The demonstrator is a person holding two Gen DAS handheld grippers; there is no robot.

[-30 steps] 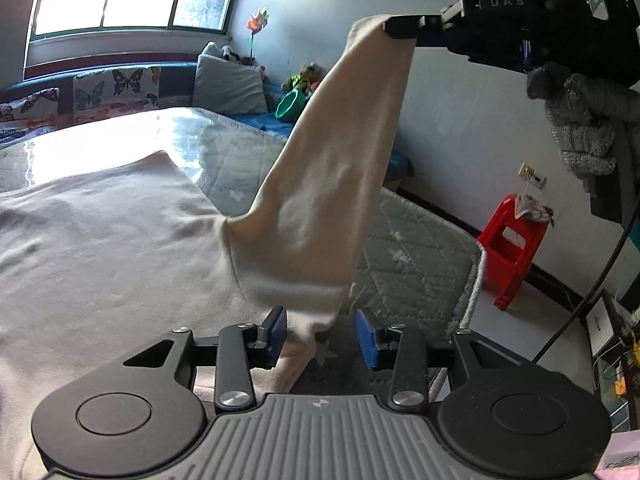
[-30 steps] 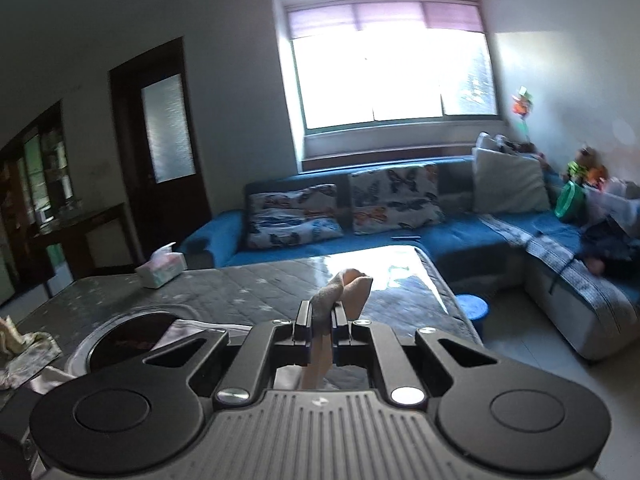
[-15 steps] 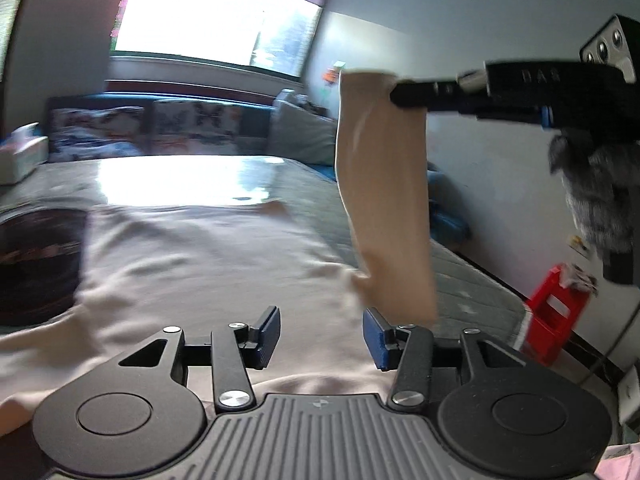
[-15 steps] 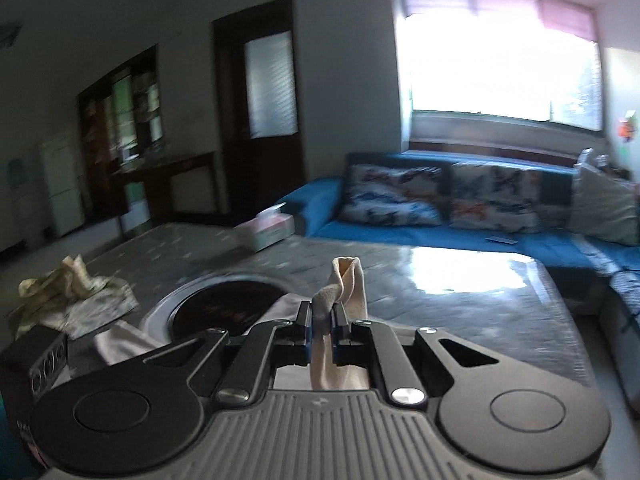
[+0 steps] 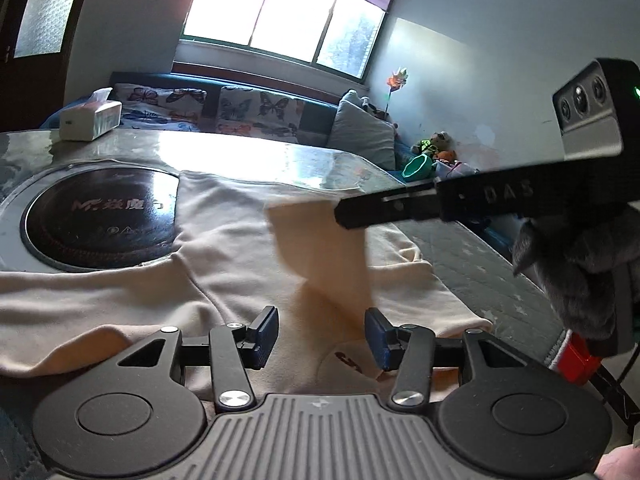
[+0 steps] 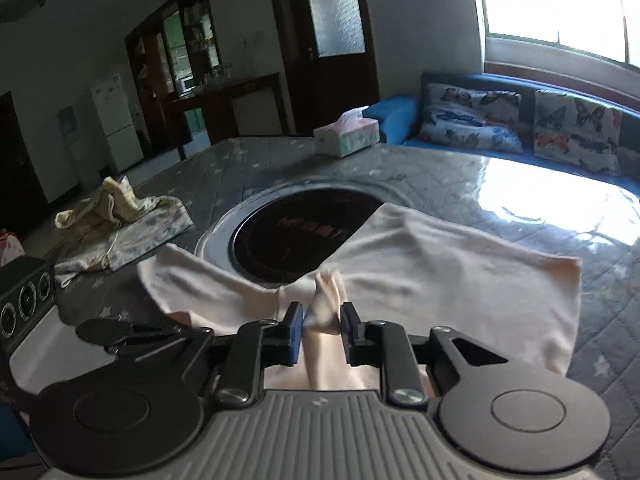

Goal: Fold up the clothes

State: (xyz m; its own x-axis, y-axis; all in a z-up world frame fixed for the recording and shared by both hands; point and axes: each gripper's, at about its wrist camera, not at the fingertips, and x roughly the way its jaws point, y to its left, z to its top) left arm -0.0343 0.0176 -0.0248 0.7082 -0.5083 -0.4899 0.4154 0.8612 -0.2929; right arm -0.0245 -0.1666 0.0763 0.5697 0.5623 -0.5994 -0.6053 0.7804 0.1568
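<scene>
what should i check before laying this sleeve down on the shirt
1. Sleeve between the right gripper pads: ok, though the jaws have just been opening, so the grip is loosening.
2. Sleeve over the shirt body, not off the table: ok.
3. Left gripper open and holding nothing: ok.
4. Shirt body flat: not ok, wrinkles near the left gripper.
5. Sleeve free of twist: cannot tell, blurred.
6. Tissue box clear of the shirt: ok.
</scene>
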